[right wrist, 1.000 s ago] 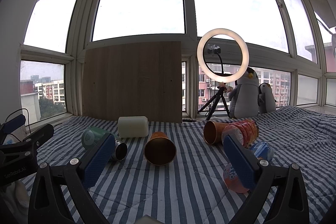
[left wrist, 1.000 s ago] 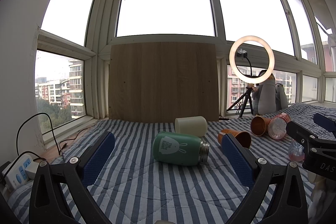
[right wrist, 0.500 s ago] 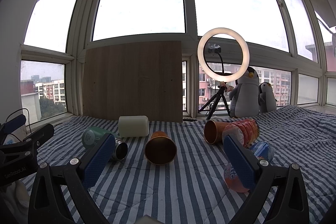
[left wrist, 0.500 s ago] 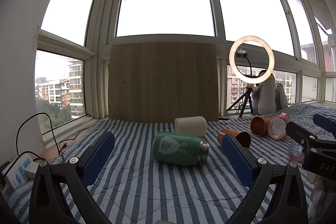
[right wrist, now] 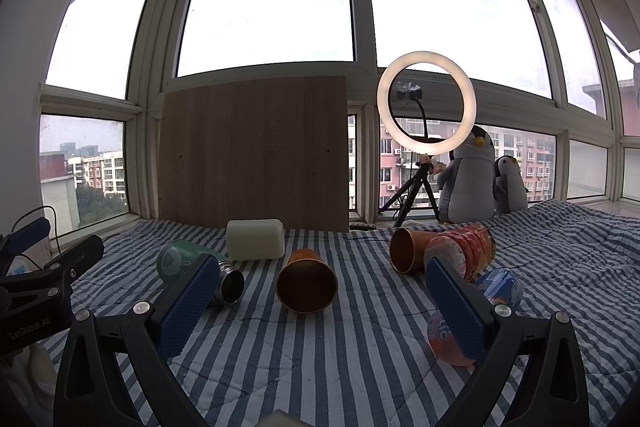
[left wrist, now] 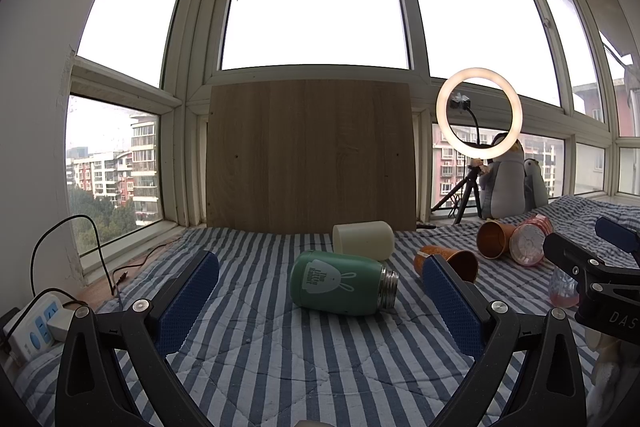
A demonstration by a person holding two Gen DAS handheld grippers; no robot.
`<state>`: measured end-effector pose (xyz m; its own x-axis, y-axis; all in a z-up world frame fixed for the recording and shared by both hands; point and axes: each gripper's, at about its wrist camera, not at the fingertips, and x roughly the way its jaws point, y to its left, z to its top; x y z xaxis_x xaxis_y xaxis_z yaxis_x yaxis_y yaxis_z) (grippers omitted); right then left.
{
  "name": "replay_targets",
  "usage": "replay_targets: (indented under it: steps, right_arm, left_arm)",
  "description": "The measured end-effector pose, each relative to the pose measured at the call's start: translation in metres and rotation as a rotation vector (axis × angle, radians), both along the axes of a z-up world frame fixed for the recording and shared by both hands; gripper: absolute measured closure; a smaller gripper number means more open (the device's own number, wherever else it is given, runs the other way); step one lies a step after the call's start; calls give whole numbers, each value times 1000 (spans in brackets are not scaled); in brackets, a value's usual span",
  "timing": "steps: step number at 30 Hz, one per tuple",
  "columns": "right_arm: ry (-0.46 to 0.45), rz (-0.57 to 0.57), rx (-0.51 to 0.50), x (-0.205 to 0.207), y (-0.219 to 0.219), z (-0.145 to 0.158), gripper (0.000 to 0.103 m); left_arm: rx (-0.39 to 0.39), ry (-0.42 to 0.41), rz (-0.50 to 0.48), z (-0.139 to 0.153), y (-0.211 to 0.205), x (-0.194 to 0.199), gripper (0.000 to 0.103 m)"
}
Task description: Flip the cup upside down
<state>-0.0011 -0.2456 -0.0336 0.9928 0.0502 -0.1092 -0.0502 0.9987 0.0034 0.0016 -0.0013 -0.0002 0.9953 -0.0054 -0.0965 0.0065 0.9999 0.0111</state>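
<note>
Several cups lie on their sides on a blue-and-white striped quilt (left wrist: 320,355). A green flask (left wrist: 340,283) with a steel mouth lies straight ahead of my open left gripper (left wrist: 320,301), a little beyond its fingertips. A cream cup (left wrist: 364,239) rests behind it. In the right wrist view a copper cup (right wrist: 307,282) points its mouth at me, centred ahead of my open right gripper (right wrist: 320,301). The green flask (right wrist: 192,265) and the cream cup (right wrist: 256,239) lie to its left. A second copper cup (right wrist: 408,254) and a red patterned cup (right wrist: 464,253) lie at right.
A wooden board (left wrist: 310,157) leans on the window behind the cups. A ring light on a tripod (right wrist: 426,103) and two plush penguins (right wrist: 468,179) stand at back right. An orange drink bottle (right wrist: 448,337) lies by my right finger. A power strip (left wrist: 34,325) sits far left.
</note>
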Motion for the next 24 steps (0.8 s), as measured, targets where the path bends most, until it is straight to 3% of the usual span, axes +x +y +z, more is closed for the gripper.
replay_targets:
  steps: [24]
  right_arm:
    - [54,7,16,6,2,-6,1]
  left_arm:
    - [21,64,-25,-7,-9,8,0]
